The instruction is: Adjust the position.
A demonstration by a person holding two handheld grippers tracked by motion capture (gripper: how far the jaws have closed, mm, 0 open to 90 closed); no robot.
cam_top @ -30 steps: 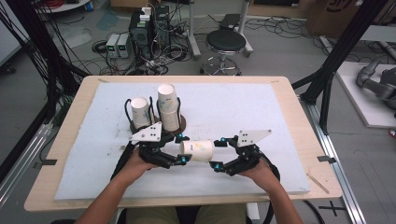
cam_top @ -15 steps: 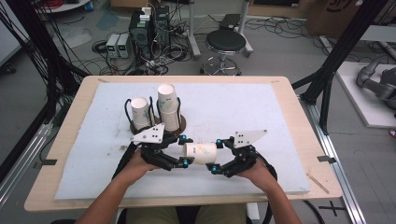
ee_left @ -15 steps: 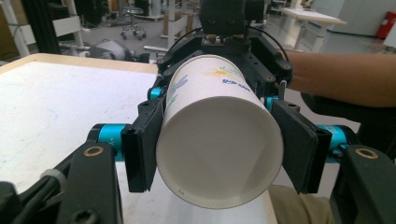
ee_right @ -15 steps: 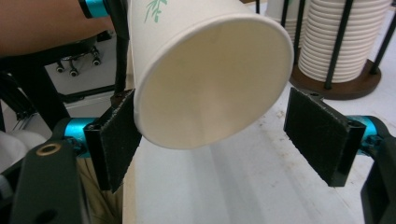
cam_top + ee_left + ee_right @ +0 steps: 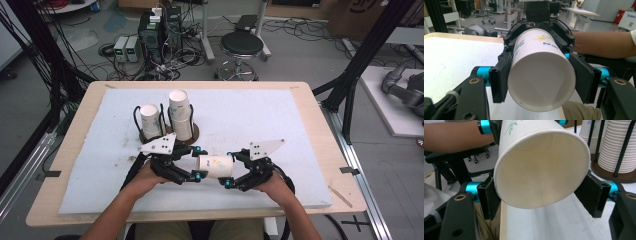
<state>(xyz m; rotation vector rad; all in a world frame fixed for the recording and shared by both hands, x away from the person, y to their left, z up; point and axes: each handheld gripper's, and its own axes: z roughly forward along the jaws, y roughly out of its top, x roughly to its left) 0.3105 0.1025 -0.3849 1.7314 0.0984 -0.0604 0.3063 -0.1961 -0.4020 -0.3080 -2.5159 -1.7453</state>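
High view: paper cup [image 5: 215, 166] lies sideways, clenched between left tool [image 5: 196, 162] and closing right tool [image 5: 229, 171].

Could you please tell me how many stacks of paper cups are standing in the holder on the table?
2. A shorter stack stands at the holder's left, a taller stack at its right. A separate cup is held between the two grippers.

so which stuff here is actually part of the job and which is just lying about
In the job:
- paper cup, held sideways between both grippers
- left gripper, shut on the cup's base end
- right gripper, fingers just closing round its rim end
- cup stacks in the wooden holder

Lying about:
- stool
- electronics boxes and cables on the floor
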